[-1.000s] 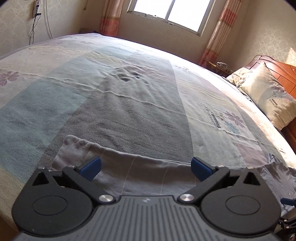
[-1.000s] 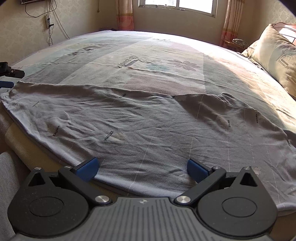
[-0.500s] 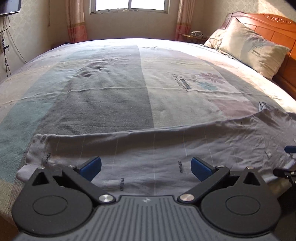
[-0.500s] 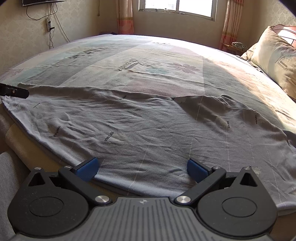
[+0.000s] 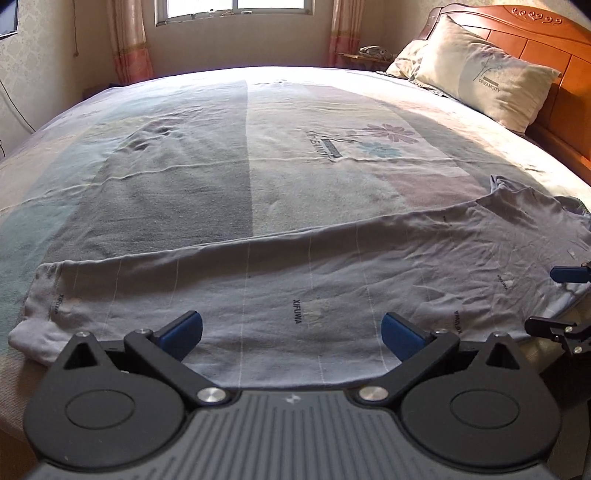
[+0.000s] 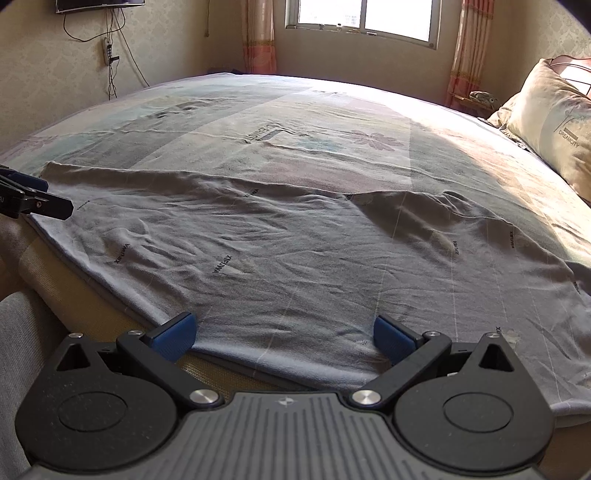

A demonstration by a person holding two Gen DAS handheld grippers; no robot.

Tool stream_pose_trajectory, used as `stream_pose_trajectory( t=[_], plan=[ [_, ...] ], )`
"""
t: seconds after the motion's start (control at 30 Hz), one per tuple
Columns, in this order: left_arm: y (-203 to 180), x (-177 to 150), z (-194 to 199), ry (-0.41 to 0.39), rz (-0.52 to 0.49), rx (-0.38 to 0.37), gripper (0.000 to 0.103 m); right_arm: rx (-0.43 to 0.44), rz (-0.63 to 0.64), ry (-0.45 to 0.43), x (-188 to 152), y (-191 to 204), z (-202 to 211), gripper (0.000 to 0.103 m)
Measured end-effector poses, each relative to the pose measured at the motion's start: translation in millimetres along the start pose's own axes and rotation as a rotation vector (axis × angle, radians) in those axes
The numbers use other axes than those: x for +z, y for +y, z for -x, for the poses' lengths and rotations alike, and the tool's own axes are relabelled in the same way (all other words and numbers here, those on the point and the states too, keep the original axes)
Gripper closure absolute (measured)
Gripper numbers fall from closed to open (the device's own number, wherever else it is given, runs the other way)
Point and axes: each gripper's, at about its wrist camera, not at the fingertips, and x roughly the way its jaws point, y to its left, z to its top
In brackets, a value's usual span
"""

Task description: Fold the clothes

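Note:
A grey garment [image 5: 295, 280] with thin pale lines and small printed words lies spread flat along the near edge of the bed; the same garment [image 6: 295, 258] fills the right wrist view, wrinkled. My left gripper [image 5: 291, 332] hovers open over its near hem, blue pads wide apart with nothing between them. My right gripper [image 6: 284, 334] is also open, its pads straddling the near hem at the mattress edge. The right gripper's fingers [image 5: 569, 275] show at the right edge of the left wrist view. The left gripper's fingertips [image 6: 33, 203] reach in at the left of the right wrist view.
The bed sheet [image 5: 229, 155] has grey, teal and pale panels with a flower print. A cream pillow [image 5: 484, 85] leans on the wooden headboard [image 5: 554, 44] at the right. A window [image 6: 362, 18] with curtains is at the far wall. The mattress side [image 6: 92, 306] drops off near me.
The left wrist view has swung right and pulled back, so much more of the garment and the headboard now show. The right gripper has shifted slightly; both stay open.

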Motion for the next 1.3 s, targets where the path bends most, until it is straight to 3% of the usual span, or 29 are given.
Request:
stream_pose_trajectory(
  t=[0.07,0.2,0.37,0.5,0.6,0.7,0.77,0.9,0.97,1.07,1.13,1.3],
  plan=[
    [-0.8,-9.6,-6.1,0.034,0.041,-0.04,0.001,0.003,0.001,-0.001,-0.5,-0.4,0.4,0.0],
    [-13.2,-15.2,1.2,0.064,-0.008,-0.003,0.001,0.008,0.007,-0.007,-1.7,-0.9,1.5,0.0],
    [-24.0,5.5,5.7,0.01,-0.039,-0.001,0.001,0.07,0.0,0.013,5.5,-13.9,10.5,0.0],
    [-32.0,4.2,-18.7,0.078,-0.057,0.012,0.001,-0.052,-0.085,-0.031,7.5,-51.6,22.8,0.0],
    [-37.9,-5.0,-19.8,0.055,-0.083,0.039,0.0,-0.144,-0.175,-0.01,-0.8,-84.9,26.5,0.0],
    [-33.6,-8.0,-16.2,0.049,-0.053,0.034,0.001,-0.176,-0.251,0.048,-24.8,-104.7,28.9,0.0],
    [-33.3,-7.8,-15.9,0.055,-0.054,0.038,0.0,-0.17,-0.212,0.047,-34.5,-99.6,36.6,0.0],
    [-34.8,-4.5,-18.0,0.073,-0.042,0.054,0.0,-0.144,-0.212,0.025,-31.0,-103.1,48.5,0.0],
    [-36.0,-3.4,-18.7,0.08,-0.038,0.063,0.0,-0.174,-0.245,-0.013,-26.8,-111.8,50.4,0.0],
    [-36.7,-2.6,-17.0,0.091,-0.024,0.079,0.0,-0.219,-0.316,0.058,-27.9,-129.1,36.5,0.0],
    [-36.9,-1.9,-13.7,0.096,-0.023,0.085,0.0,-0.207,-0.297,0.018,-29.4,-127.8,41.6,0.0],
    [-36.3,5.8,-4.0,0.051,-0.047,0.122,0.0,-0.001,-0.183,-0.084,9.9,-120.3,36.9,0.0]
  ],
)
